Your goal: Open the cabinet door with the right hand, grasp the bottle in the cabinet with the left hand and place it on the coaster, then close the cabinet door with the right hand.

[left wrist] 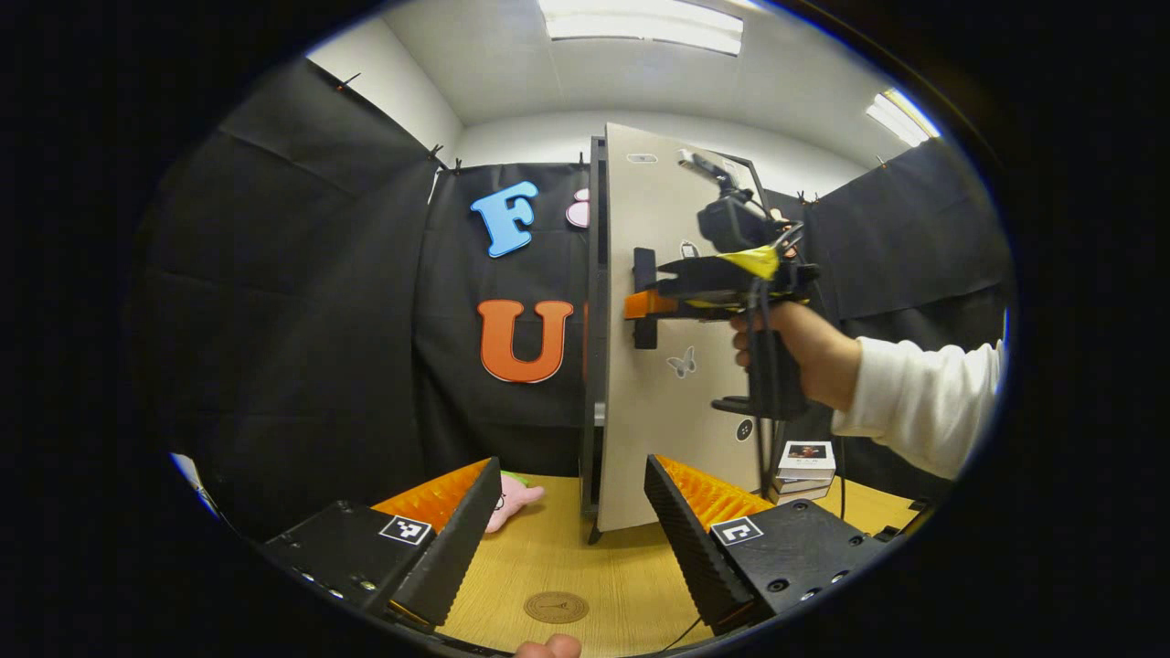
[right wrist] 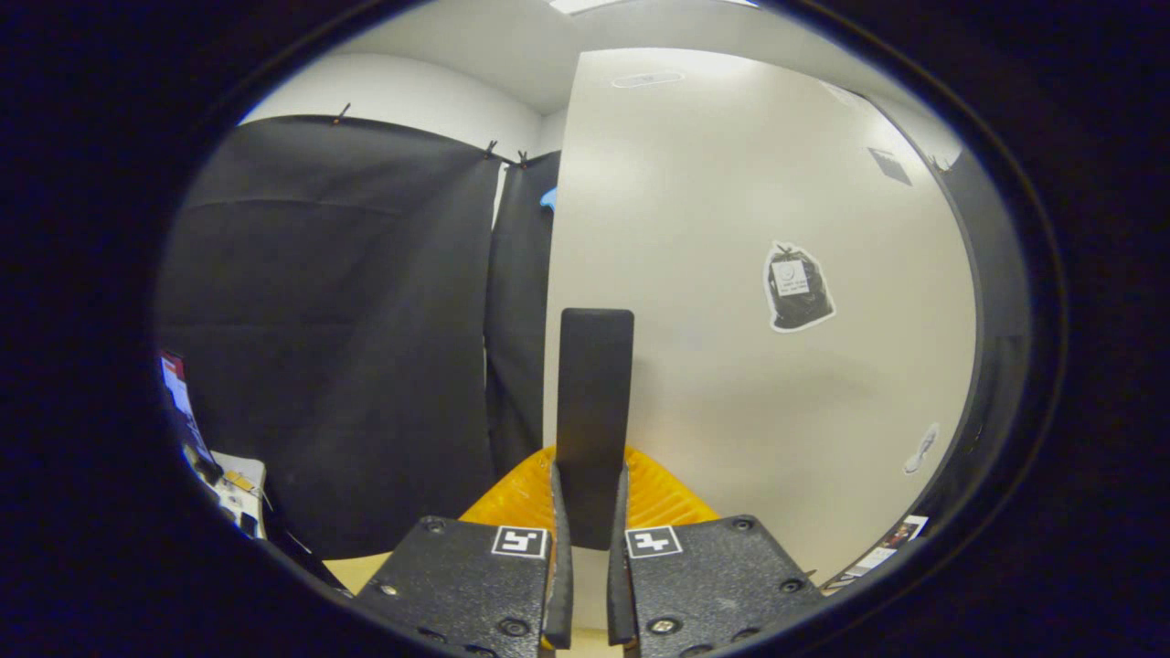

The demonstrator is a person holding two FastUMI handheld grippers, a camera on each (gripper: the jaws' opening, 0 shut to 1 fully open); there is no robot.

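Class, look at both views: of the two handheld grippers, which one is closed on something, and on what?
The right gripper, clamped on the black vertical handle of the pale cabinet door. The left gripper hangs open over the wooden table, holding nothing.

Place: a recording booth in a room
Walls: black cloth (left wrist: 302, 302) clipped up
Ceiling: panel lights (left wrist: 640, 23)
Furniture: wooden table (left wrist: 567, 557), small cabinet (left wrist: 658, 347)

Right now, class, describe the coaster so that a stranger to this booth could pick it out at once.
Start at the tall pale cabinet standing on the wooden table. Come forward along the tabletop from the cabinet's foot. The coaster is the flat brown round disc lying there, unlike the soft pink toy to the left and the stacked boxes to the right.
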